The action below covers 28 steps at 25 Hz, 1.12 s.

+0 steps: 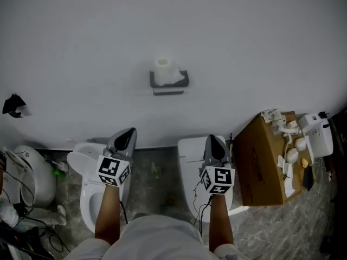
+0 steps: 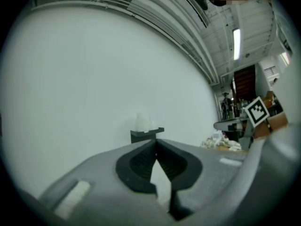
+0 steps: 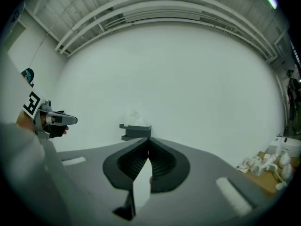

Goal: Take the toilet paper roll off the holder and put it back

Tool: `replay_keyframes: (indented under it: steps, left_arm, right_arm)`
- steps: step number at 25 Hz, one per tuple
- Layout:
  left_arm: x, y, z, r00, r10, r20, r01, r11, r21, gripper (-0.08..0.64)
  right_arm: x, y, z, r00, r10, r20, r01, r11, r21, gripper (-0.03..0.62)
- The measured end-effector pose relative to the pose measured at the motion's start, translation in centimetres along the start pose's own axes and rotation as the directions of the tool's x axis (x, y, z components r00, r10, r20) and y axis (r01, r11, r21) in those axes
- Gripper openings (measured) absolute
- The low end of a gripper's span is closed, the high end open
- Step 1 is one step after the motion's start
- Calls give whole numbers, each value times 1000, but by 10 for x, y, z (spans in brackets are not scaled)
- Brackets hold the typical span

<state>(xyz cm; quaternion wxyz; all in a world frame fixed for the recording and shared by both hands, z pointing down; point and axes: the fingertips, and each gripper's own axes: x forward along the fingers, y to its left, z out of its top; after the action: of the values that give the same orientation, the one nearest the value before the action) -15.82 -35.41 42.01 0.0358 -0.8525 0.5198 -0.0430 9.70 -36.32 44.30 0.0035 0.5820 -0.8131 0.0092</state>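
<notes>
fingers (image 2: 139, 163) of the left gripper (image 1: 129, 131) are pressed together on nothing, and the right gripper (image 1: 213, 138) is likewise closed and empty. both are well short of the holder (image 1: 169, 83). the toilet paper roll (image 1: 163, 69) stands upright on top of the holder. it looks light, soft and easy to crush, with a grippy surface, so a gentle pinch across its sides, above the holder's edge, seems best.

plain white wall (image 1: 260, 47) across the back. below it, grey marbled floor (image 1: 157, 183) with two white toilets side by side: left toilet (image 1: 85, 191) open, right toilet (image 1: 187, 167) lidded. brown cardboard box (image 1: 260, 169) just right of them. overhead, ribbed white ceiling (image 3: 164, 13) and a lit tube light (image 2: 236, 42).
</notes>
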Motion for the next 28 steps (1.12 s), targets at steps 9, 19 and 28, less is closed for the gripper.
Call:
replay_keyframes:
  steps: [9, 19, 28]
  left_arm:
    - [90, 26, 20, 998, 64, 3, -64, 998, 11, 0]
    - [125, 47, 21, 998, 55, 5, -55, 998, 4, 0]
    - [131, 53, 16, 1000, 20, -4, -20, 1000, -10, 0]
  right_arm:
    - [96, -43, 17, 997, 81, 3, -81, 997, 13, 2]
    - [134, -48, 11, 996, 82, -22, -81, 996, 28, 2]
    - [137, -34, 4, 998, 54, -33, -54, 998, 19, 2]
